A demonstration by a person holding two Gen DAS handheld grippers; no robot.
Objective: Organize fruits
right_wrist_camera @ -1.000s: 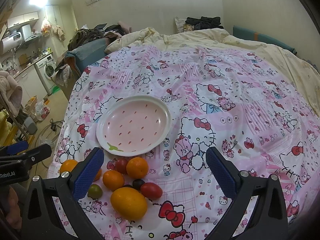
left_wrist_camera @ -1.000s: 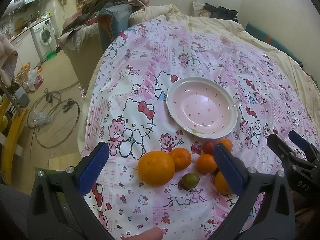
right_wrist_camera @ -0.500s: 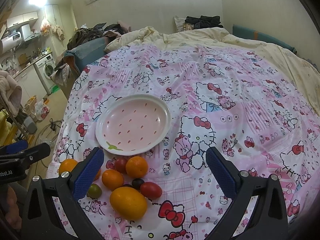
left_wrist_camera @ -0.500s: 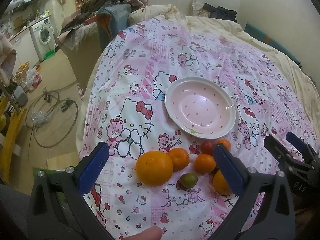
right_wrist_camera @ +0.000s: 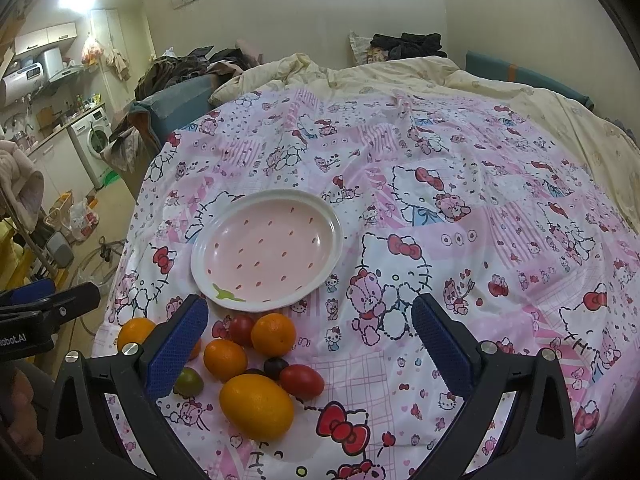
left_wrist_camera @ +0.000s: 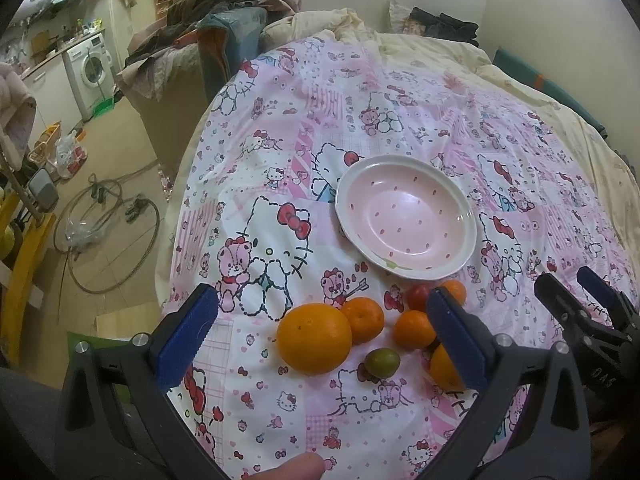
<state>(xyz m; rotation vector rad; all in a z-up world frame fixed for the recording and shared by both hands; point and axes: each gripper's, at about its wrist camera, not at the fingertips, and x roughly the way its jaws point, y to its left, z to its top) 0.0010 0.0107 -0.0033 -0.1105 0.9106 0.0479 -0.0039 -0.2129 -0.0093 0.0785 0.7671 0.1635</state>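
not much to read here tbh. clearest thing we can make out is "robot.ai" in white letters on the black body of the left gripper, poking in at the edge of the right wrist view, first letter cut off by the frame. the bedsheet has a hand-drawn "i" printed on it near the bottom edge, below the big orange. the right gripper has white lettering too in the left wrist view, but it's upside down and too blurry for us.
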